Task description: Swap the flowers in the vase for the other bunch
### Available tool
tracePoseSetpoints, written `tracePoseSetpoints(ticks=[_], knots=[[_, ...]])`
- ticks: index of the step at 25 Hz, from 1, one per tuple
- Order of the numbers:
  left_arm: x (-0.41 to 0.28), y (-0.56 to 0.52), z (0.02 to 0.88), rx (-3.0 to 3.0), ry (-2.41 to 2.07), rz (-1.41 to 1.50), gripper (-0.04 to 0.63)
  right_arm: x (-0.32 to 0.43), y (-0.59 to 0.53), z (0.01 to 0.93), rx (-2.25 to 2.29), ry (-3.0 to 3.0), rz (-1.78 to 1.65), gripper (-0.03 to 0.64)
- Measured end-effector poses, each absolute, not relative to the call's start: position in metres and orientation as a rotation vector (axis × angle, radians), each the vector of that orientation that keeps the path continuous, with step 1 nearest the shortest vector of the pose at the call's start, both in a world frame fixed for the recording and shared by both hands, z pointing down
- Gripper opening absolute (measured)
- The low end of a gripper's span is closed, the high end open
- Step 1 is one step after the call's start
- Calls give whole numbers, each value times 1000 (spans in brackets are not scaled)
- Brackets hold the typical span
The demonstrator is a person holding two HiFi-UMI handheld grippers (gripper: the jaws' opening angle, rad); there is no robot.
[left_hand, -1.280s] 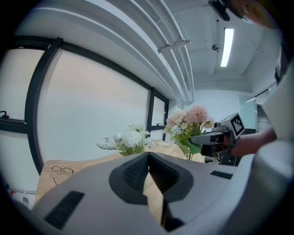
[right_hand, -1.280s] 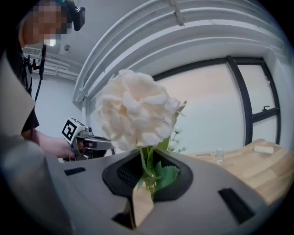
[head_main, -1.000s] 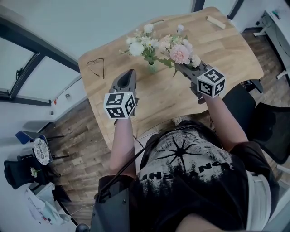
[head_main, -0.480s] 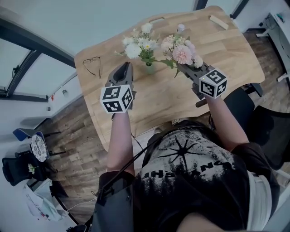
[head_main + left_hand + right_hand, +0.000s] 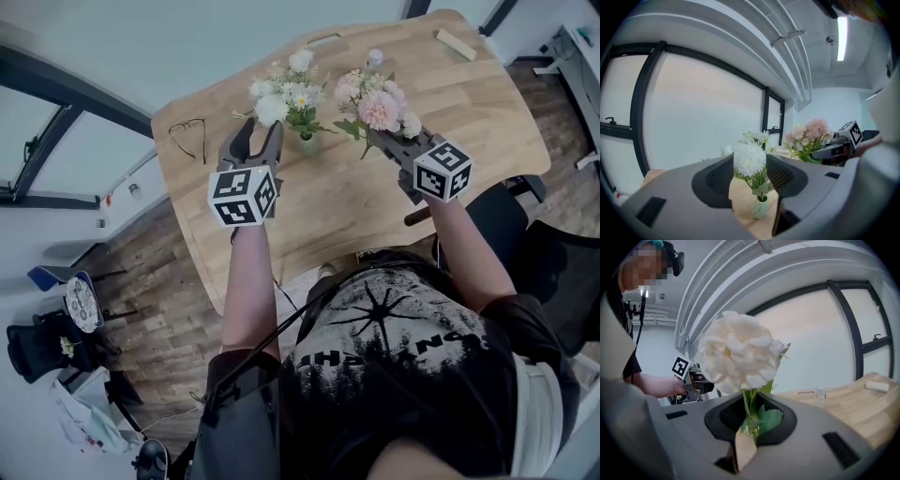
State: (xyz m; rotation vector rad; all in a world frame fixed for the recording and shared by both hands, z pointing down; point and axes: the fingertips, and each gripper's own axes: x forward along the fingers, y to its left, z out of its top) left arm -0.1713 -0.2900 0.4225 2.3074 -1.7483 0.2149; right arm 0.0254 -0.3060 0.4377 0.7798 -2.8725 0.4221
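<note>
A small green vase (image 5: 308,143) with a bunch of white flowers (image 5: 284,92) stands on the wooden table (image 5: 469,131). My left gripper (image 5: 260,133) is just left of the vase and apart from it. Its jaws have just been opening and stand open with nothing between them. In the left gripper view the white flowers (image 5: 749,158) and the vase (image 5: 760,206) show ahead through the gap. My right gripper (image 5: 377,139) is shut on the stems (image 5: 751,420) of a pink and cream bunch (image 5: 375,101), held right of the vase.
Spectacles (image 5: 193,141) lie at the table's left corner. A wooden block (image 5: 457,44) and a small glass (image 5: 374,58) sit at the far side. A dark office chair (image 5: 539,248) stands to my right, and the table's near edge is close to my body.
My left gripper has moved forward to beside the vase, and its jaws have gone from shut to open. The right gripper has shifted slightly with the pink bunch still in it.
</note>
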Motion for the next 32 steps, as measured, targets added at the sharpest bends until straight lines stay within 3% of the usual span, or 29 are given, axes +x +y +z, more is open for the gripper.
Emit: tracePoseSetpoints(ticks=[4,7,27,32], knots=[[-171,-298,419,2314,-1773,225,305,28,-308,441,784,-2872,437,49],[-164,-304,423,2332,-1735,272,325,30,-310,444,787,-2871,456,49],[-156,-325,436,2390,-1640,418,321,36,-316,458,828,-2856,538,49],[-163,-321,428,2395,-1684,387,221,34,-316,460,825,-2853,543,49]])
